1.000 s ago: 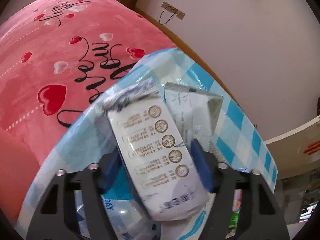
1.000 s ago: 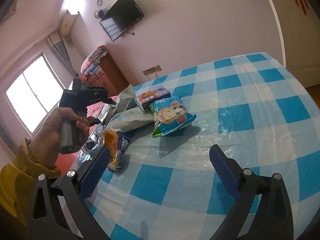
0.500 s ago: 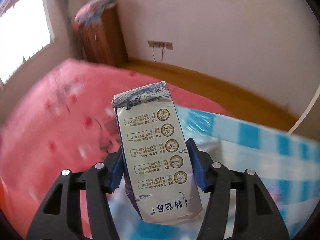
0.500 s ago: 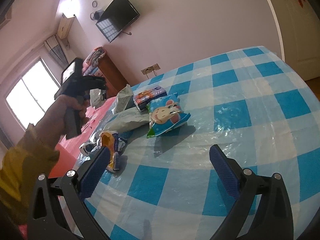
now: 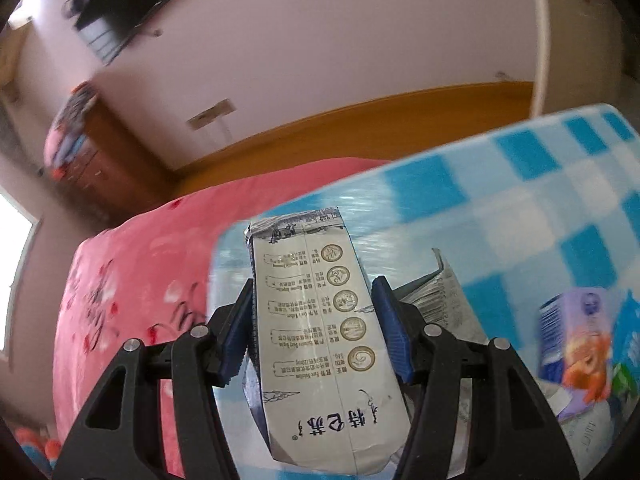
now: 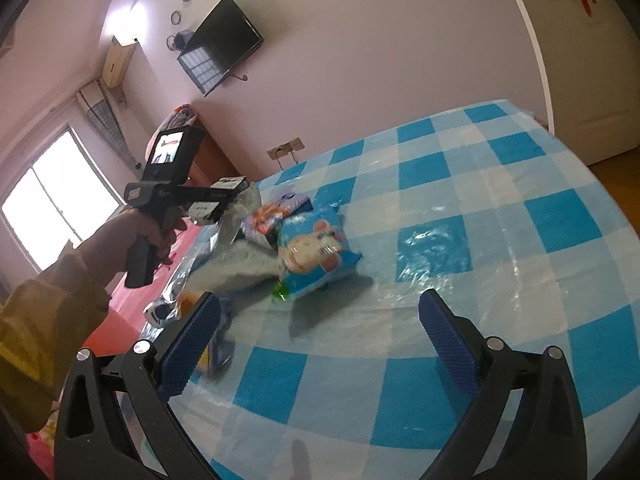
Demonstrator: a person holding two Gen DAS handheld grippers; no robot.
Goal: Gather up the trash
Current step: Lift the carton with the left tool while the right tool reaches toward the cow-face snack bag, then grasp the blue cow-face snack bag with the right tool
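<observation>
Since the earlier frame your left tongs (image 5: 312, 330) have lifted the milk carton (image 5: 320, 328) off the table (image 6: 460, 208) and rolled upright, so one piece of trash is collected. It sits clamped between both blue pads, above the table's edge; your right tongs (image 6: 320, 344) hover open and empty.

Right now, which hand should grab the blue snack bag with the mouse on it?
Right. The right gripper is open and empty, facing the snack bag; the left gripper already holds a milk carton.
</observation>
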